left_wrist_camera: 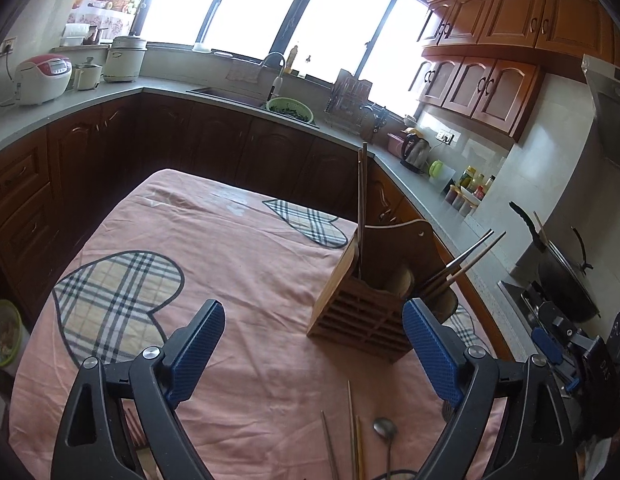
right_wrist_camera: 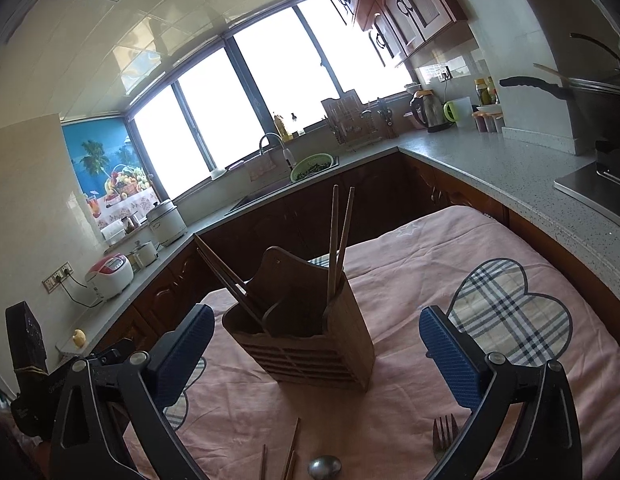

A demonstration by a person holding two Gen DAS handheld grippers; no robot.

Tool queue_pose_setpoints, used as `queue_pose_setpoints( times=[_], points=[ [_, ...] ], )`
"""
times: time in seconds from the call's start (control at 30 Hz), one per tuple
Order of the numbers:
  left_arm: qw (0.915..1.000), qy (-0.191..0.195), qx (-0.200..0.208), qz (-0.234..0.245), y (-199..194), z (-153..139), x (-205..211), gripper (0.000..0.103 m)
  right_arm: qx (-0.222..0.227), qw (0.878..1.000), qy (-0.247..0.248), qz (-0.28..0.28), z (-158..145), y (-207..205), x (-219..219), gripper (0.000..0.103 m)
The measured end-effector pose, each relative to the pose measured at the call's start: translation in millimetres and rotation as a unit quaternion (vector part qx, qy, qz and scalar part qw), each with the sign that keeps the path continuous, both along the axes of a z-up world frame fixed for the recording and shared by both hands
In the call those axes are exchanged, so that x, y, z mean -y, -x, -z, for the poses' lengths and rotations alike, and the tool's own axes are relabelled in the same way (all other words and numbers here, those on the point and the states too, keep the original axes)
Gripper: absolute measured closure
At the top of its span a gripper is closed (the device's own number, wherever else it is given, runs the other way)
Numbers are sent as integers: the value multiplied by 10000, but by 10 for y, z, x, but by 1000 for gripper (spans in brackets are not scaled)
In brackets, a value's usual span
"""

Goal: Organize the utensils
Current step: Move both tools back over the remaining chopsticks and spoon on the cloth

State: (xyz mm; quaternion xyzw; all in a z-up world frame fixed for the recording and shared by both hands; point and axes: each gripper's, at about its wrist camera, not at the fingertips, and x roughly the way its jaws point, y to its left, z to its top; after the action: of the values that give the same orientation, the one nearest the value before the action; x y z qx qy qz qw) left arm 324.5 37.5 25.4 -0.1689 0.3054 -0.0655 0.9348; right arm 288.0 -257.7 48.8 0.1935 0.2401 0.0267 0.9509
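- The task is judged partly done: two pairs of chopsticks are already stood in the wooden utensil holder, one upright pair in its right compartment and one leaning pair in its left, as seen from the right wrist.
- Loose utensils are left on the bench nearest the cameras: several chopsticks, a spoon and a fork.
- The left hand-held gripper is seen with its jaws wide apart and nothing between them; the right hand-held gripper is likewise spread and empty.
- The holder is set toward the bench's right side in the left wrist view, near the edge that faces the kitchen counter; a nudge that way could be risky.
- Open cloth is offered left of the holder and in front of it, so room for approach is judged ample there.
- The leaning chopsticks project outward over the holder's rim and could be caught by a descending jaw.
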Motion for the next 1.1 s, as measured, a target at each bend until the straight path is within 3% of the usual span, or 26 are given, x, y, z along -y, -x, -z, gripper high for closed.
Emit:
queue_pose_setpoints(
  times=[0.63, 1.1],
  points=[
    [9979, -36, -634, -161, 628, 86, -187, 12, -536, 9985, 67, -119, 305, 607, -182, 0],
    [9948, -150, -1001, -141, 721, 212, -171, 12, -991, 9941, 217, -386, 562, 835, -379, 0]
  ],
)
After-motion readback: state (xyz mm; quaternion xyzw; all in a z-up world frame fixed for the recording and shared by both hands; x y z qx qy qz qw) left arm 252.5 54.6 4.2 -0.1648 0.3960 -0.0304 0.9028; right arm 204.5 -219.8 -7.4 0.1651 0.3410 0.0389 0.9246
